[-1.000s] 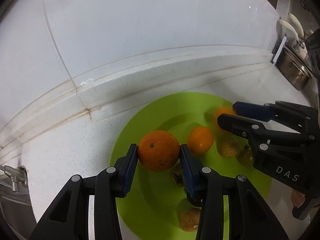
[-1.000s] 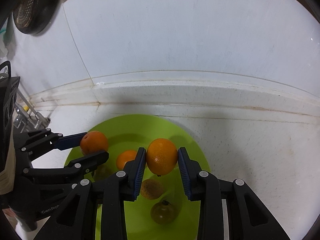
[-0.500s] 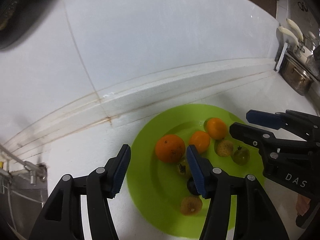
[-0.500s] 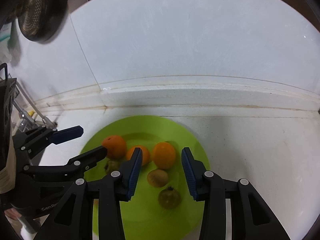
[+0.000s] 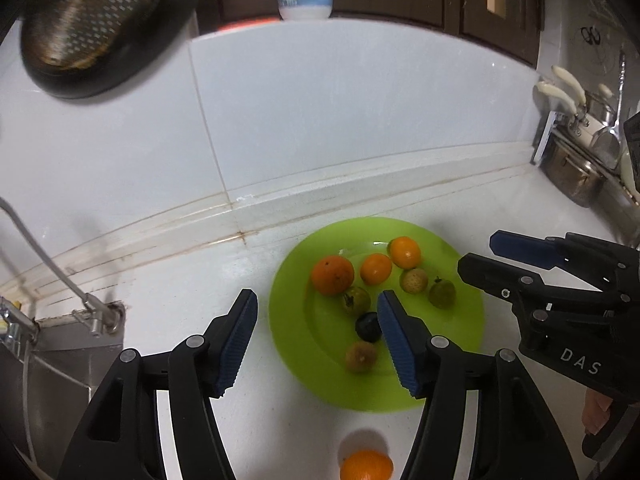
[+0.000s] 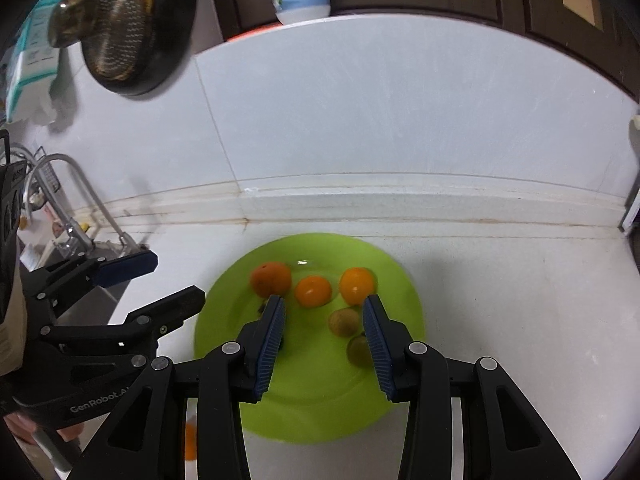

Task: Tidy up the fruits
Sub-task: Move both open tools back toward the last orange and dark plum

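Observation:
A green plate (image 5: 464, 300) (image 6: 320, 408) lies on the white counter. On it lie three oranges (image 5: 333, 275) (image 6: 314, 290), several small brownish-green fruits (image 5: 442, 293) (image 6: 344, 321) and a dark round fruit (image 5: 368, 327). One more orange (image 5: 366, 465) lies on the counter in front of the plate. My left gripper (image 5: 316, 338) is open and empty, above the plate's near left edge. My right gripper (image 6: 325, 346) is open and empty above the plate; it also shows in the left wrist view (image 5: 486, 254).
The tiled wall and its ledge (image 5: 320, 196) run behind the plate. A sink with a tap (image 5: 92, 308) is at the left. A dark pan (image 5: 92, 20) hangs on the wall. Pots (image 5: 576, 180) stand at the far right.
Both grippers opened and let their oranges go onto the plate, then drew back and up. The plate now looks smaller and farther away.

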{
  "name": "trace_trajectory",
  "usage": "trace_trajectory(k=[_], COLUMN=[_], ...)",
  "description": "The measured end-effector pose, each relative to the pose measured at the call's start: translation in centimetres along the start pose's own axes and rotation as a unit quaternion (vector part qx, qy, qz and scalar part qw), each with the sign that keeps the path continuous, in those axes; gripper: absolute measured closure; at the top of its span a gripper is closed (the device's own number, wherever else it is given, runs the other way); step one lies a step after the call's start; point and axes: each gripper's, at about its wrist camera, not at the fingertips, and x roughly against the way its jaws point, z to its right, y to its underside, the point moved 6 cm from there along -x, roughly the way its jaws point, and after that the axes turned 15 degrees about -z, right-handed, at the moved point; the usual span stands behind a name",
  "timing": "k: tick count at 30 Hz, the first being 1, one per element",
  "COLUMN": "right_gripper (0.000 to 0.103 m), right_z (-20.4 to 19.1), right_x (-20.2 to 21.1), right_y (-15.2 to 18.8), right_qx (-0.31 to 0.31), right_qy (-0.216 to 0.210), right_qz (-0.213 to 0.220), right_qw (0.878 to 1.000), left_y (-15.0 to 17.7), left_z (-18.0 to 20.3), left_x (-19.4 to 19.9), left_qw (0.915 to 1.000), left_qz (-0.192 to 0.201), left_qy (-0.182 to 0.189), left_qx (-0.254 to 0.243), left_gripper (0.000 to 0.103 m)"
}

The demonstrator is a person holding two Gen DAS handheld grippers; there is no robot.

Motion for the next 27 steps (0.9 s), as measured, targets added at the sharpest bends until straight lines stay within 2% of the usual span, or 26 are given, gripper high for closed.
trace_trajectory(k=[9,11,13,19,27], right_gripper=[0.061,0.053,0.053,0.053,0.053], right_z=[-2.0,-2.3,-2.6,-3.2,-3.5], right_x=[3.5,4.2,4.6,5.4,5.3], right_y=[2.3,2.8,3.3,5.4,8.2], right_qx=[0.010,0.003,0.002,-0.001,-0.015], right_qy=[0.008,0.013,0.015,0.013,0.004], right_qz=[0.021,0.033,0.035,0.028,0.011], right_qw=[1.000,0.999,0.999,1.000,1.000], left_y=[2.9,3.5,4.2,6.3,9.2], left_z=[0.2,0.2,0.2,0.2,1.0], left_x=[3.6,4.1,4.5,5.5,5.7], left_qw=[0.9998,0.9997,0.9997,0.9996,0.9999], left_qz=[0.022,0.023,0.023,0.025,0.015], left_qy=[0.002,0.005,0.007,0.009,-0.004], left_qx=[-0.002,0.000,0.000,0.008,-0.006], left_gripper=[0.036,0.035,0.035,0.031,0.027])
